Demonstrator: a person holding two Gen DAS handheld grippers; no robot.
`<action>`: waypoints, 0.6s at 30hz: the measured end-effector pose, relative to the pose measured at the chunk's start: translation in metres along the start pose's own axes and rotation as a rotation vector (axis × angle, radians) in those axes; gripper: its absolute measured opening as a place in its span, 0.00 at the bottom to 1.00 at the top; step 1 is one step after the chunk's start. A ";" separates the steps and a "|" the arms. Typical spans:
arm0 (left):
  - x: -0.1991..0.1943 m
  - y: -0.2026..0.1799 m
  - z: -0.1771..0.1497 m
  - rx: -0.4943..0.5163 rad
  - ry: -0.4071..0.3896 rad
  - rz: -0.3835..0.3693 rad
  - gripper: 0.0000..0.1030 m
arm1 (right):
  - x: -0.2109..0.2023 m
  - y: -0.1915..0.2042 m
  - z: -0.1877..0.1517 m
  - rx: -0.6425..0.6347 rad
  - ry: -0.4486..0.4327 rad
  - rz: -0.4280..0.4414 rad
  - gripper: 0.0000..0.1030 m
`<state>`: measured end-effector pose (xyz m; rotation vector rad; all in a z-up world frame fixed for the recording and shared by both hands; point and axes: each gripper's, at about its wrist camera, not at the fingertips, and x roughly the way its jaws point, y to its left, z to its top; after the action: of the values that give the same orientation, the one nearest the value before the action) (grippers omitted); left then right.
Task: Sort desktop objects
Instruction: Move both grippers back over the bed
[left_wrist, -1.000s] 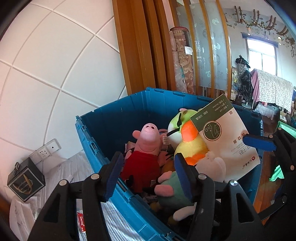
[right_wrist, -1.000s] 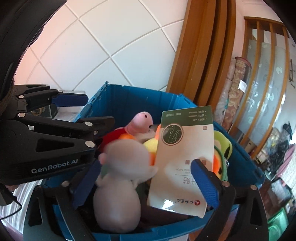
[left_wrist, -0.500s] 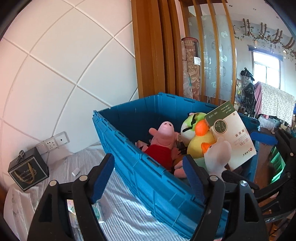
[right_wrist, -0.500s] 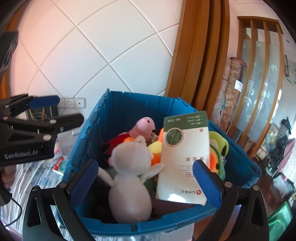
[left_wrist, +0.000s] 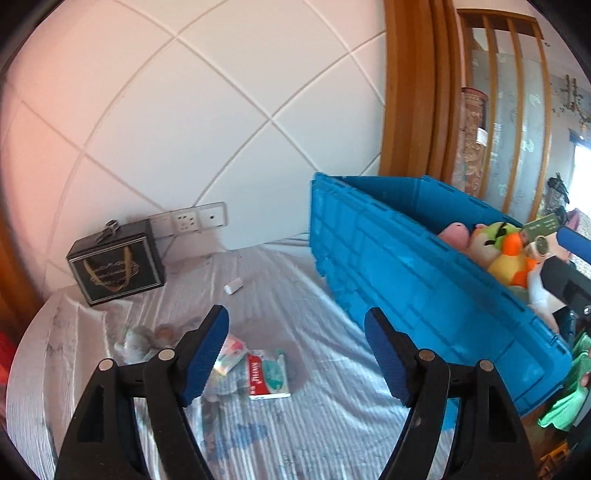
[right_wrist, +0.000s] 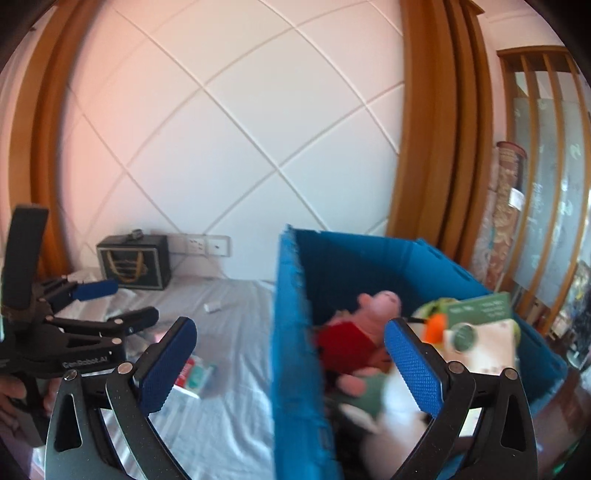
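Readable text: "GenRobot.AI" on the left tongs (right_wrist: 110, 306) body, seen from the right wrist view. Red-and-white packet (left_wrist: 267, 374) has red lettering, too blurred to read. Green-and-white card (right_wrist: 480, 325) in the blue crate (left_wrist: 406, 266) carries a round logo; its print is illegible.

Left tongs (left_wrist: 295, 350) wide open, holding nothing, over the striped cloth on the desk (left_wrist: 314, 424). Right tongs (right_wrist: 291, 365) wide open, empty, straddling the crate's near wall.

Versus 1 s ago: left view has swung off the crate interior onto the desk; packet, small white cylinder (left_wrist: 233, 286) and black gift box (left_wrist: 116, 267) now show. Pink pig plush (right_wrist: 373, 310) stays in the crate.
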<state>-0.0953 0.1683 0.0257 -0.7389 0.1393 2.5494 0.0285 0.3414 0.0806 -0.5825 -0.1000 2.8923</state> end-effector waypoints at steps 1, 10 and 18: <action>0.002 0.012 -0.006 -0.013 0.010 0.031 0.73 | 0.004 0.009 0.002 -0.002 -0.004 0.022 1.00; 0.028 0.134 -0.055 -0.215 0.144 0.247 0.73 | 0.068 0.087 0.004 -0.044 0.053 0.195 1.00; 0.082 0.180 -0.084 -0.271 0.266 0.287 0.73 | 0.164 0.117 -0.037 -0.017 0.266 0.248 1.00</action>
<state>-0.2010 0.0251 -0.0950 -1.2431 -0.0167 2.7598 -0.1251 0.2605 -0.0276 -1.0444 -0.0154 3.0146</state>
